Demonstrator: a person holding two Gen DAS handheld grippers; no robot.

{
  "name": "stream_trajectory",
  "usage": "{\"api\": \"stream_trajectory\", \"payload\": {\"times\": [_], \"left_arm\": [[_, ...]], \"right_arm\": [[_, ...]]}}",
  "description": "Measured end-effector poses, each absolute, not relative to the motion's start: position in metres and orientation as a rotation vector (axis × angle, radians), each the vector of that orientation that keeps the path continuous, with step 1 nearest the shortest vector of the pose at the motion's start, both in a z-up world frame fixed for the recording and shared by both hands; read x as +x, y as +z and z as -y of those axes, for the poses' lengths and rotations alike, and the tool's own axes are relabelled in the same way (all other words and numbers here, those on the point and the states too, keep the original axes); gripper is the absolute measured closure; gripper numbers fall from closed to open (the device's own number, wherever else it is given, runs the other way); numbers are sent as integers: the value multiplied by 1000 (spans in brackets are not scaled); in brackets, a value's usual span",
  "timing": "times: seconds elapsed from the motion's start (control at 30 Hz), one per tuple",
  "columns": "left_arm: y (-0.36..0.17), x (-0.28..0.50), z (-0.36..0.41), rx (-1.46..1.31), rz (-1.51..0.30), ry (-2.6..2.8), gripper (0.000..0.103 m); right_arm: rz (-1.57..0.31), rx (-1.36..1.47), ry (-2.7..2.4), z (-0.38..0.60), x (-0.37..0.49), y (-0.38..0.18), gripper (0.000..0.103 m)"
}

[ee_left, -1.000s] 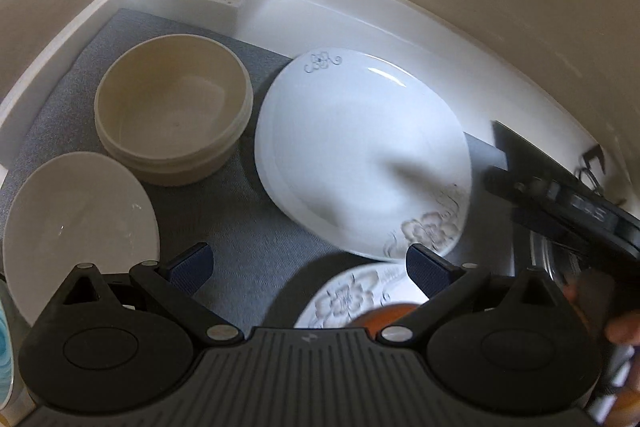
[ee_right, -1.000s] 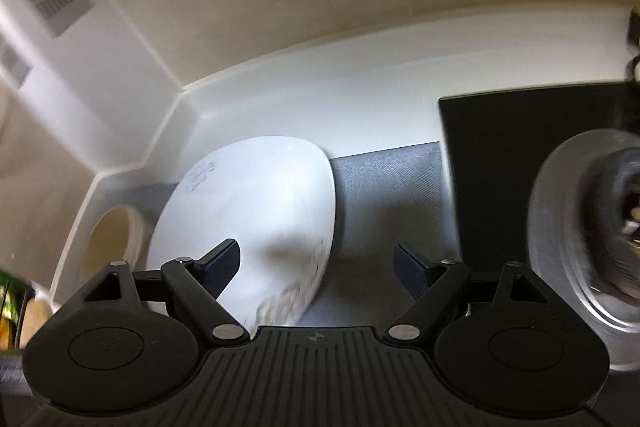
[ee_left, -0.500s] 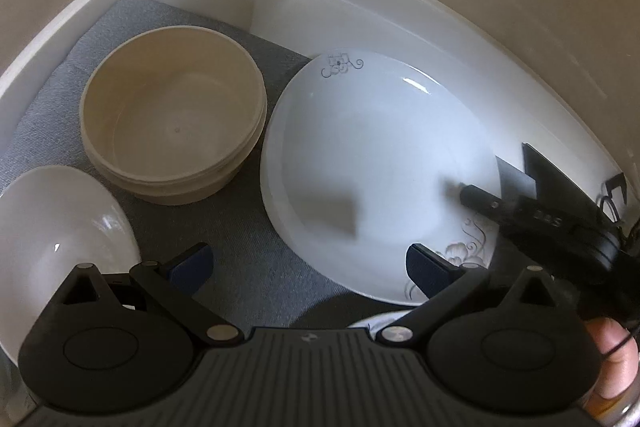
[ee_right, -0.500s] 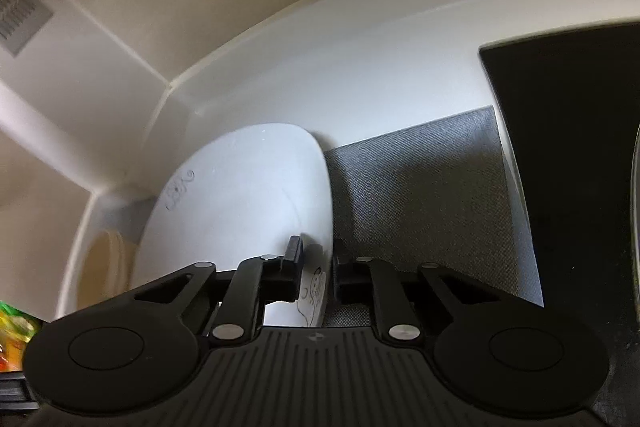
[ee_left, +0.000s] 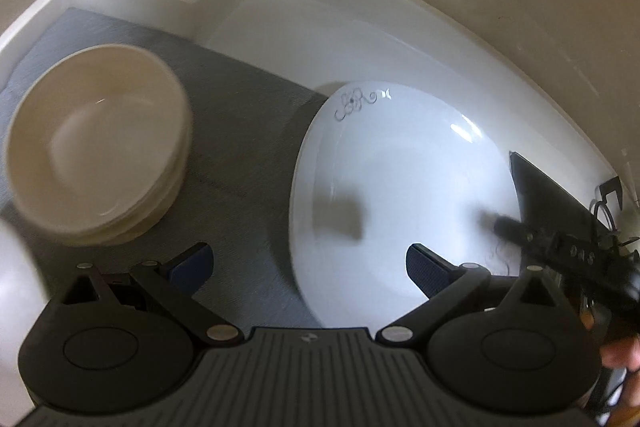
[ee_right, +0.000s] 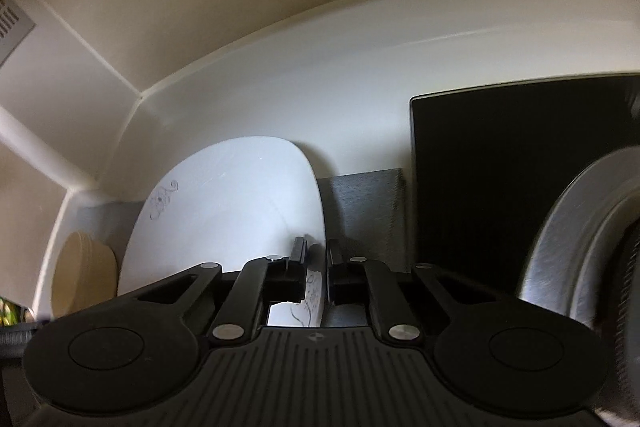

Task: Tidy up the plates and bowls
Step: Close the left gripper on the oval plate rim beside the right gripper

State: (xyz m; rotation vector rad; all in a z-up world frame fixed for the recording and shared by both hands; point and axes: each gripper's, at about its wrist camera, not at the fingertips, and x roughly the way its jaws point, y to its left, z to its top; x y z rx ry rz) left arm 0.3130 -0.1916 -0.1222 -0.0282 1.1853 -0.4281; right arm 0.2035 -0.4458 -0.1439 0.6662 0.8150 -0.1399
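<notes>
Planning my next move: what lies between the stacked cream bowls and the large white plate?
Only bare grey mat between the stacked cream bowls and the large white plate, seen in the left wrist view.

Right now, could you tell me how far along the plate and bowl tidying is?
Done, it seems: the cream bowls sit nested on the grey mat. In hand: the right gripper is shut on the rim of the white plate, its jaws having just closed; the left gripper hangs open and empty. Left: placing that plate.
</notes>
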Motion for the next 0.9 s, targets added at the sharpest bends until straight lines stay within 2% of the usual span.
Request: {"api": "stream_trajectory", "payload": {"times": [0.23, 0.77, 0.9], "left_arm": [[-139, 340, 206, -71, -1212, -479, 1], [-141, 354, 225, -88, -1192, -609, 0], [-141, 362, 223, -81, -1189, -616, 0]], "right_arm": [[-822, 711, -128, 448, 203, -144, 89], [-839, 717, -108, 447, 211, -151, 83], [-796, 580, -128, 440, 209, -134, 69]]}}
